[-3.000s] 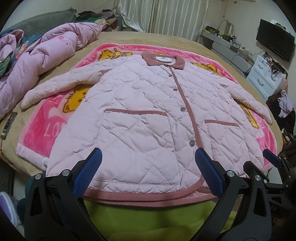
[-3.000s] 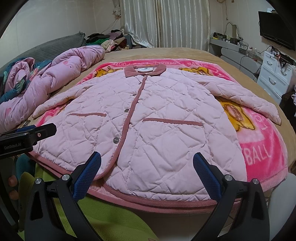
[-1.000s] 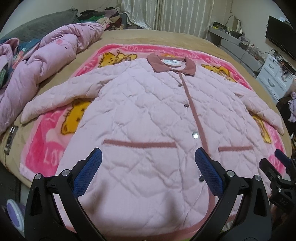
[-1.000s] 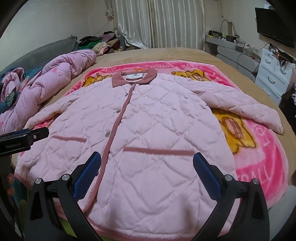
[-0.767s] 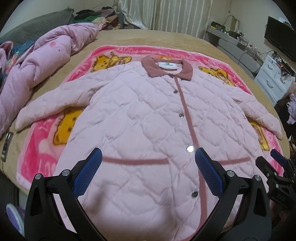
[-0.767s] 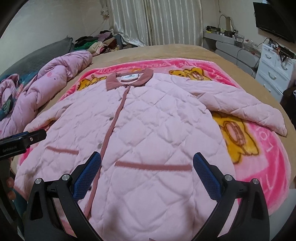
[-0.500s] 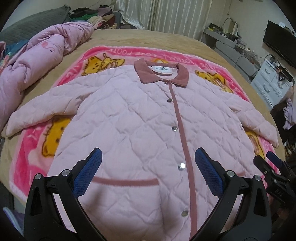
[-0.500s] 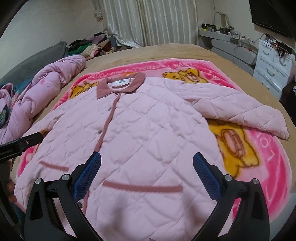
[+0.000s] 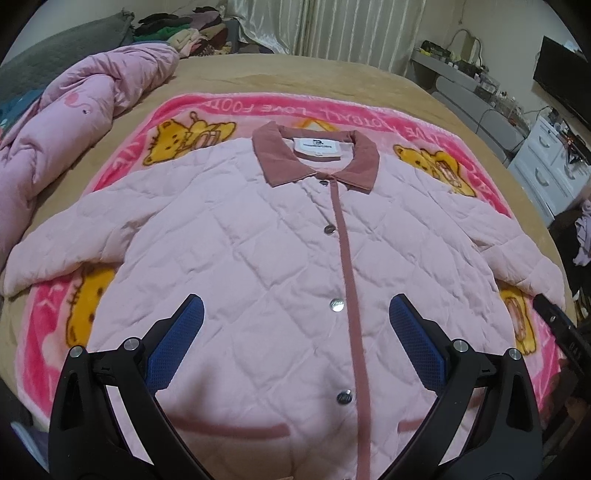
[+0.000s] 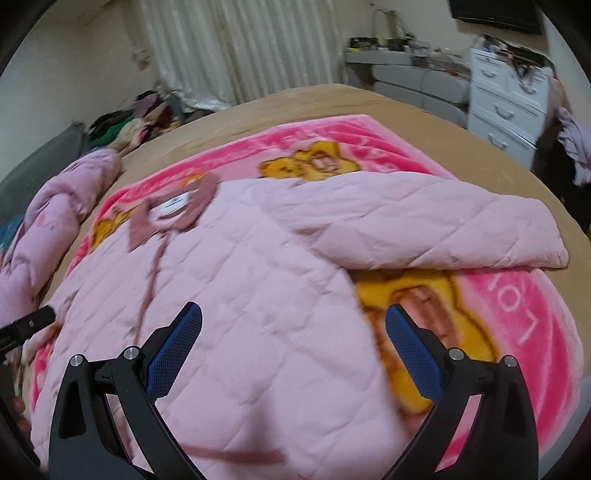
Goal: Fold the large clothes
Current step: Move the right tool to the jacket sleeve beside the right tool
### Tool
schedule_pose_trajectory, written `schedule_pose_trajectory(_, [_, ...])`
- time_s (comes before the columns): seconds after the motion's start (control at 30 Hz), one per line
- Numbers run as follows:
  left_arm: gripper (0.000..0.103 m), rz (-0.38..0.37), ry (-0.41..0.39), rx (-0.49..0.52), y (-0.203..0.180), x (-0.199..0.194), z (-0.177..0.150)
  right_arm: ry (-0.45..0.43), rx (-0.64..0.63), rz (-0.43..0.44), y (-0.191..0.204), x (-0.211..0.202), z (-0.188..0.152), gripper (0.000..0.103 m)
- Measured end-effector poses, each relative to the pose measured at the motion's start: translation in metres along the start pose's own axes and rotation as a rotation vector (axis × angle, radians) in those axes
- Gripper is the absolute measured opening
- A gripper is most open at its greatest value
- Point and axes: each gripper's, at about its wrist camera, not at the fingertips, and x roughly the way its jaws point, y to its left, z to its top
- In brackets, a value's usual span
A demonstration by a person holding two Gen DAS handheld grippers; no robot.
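Note:
A pink quilted jacket (image 9: 258, 258) with a dusty-rose collar (image 9: 317, 162) and snap placket lies flat, front up, on a pink cartoon blanket (image 9: 229, 107), both sleeves spread out. My left gripper (image 9: 295, 332) hovers open and empty above the jacket's belly, left of the placket. My right gripper (image 10: 293, 336) hovers open and empty over the jacket's right side (image 10: 240, 295), near the right sleeve (image 10: 424, 229). The right view is blurred by motion.
A pink duvet (image 9: 74, 122) is bunched along the bed's left side. The tan bedspread (image 9: 295, 70) reaches back to the curtains. White drawers (image 10: 506, 99) and a dark TV (image 9: 561, 81) stand at the right. Clothes are piled at the back left (image 9: 177, 33).
Both grippers have moved forward from the hem up over the jacket's body. The right gripper has swung right toward the right sleeve. Both stayed open.

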Motion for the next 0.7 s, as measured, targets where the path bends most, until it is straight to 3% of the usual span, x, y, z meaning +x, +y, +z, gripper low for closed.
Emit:
schedule_pose_trajectory(0.27, [0.094, 0.005, 0.045, 0.018, -0.016, 0.032, 0.012, 0.001, 0.130, -0.122, -0.072, 0.029, 0.021, 0.099])
schedule_pose_trajectory(0.7, [0.094, 0.009, 0.087, 0.033, -0.028, 0.066, 0.027, 0.045, 0.477, -0.321, -0.219, 0.077, 0.032, 0.099])
